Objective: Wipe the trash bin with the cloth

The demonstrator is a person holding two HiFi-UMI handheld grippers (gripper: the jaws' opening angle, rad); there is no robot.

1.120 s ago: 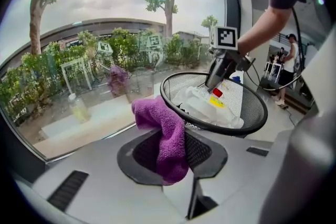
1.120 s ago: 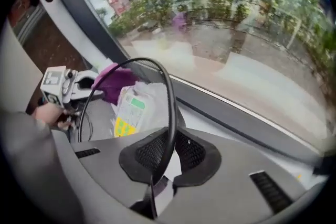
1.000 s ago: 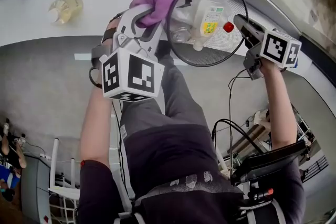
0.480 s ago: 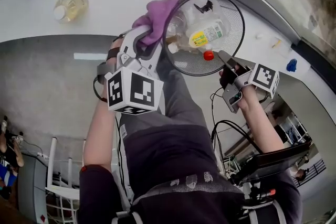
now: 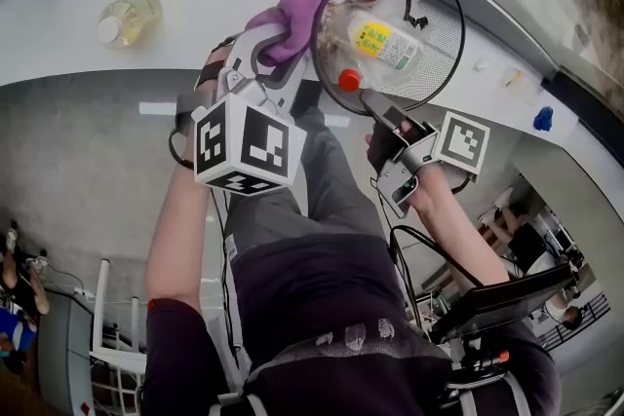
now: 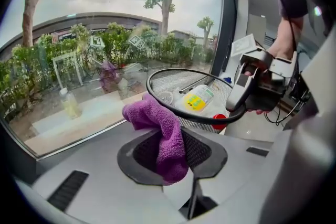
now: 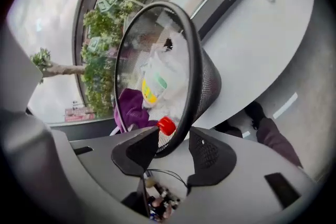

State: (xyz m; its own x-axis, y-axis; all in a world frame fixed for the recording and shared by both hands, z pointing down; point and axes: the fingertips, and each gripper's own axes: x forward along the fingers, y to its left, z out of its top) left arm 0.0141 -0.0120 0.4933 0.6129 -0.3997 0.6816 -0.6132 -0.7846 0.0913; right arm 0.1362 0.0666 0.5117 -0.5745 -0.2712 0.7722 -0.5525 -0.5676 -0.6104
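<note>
Left gripper point(image 6: 172, 147) is clamped on the purple cloth point(image 6: 157, 123), with the bunched end pressed to the outside of the trash bin point(image 7: 209, 81) just under its rim. Right gripper point(image 7: 173, 138) straddles the rim on the opposite side. Its jaws have just been opening, so the rim sits between the pads but they no longer pinch it. The bin is at the desk's point(image 5: 195, 24) near edge, tipped with its mouth toward you; can't tell how much of it rests on the desk. Expect it to be light: thin mesh wall that dents, stiff wire rim. The loose bottle point(image 5: 385, 44) and plastic inside will slide or spill, so re-grip the rim, not the mesh, before you push. The cloth is soft and grippy; keep it bunched.
</note>
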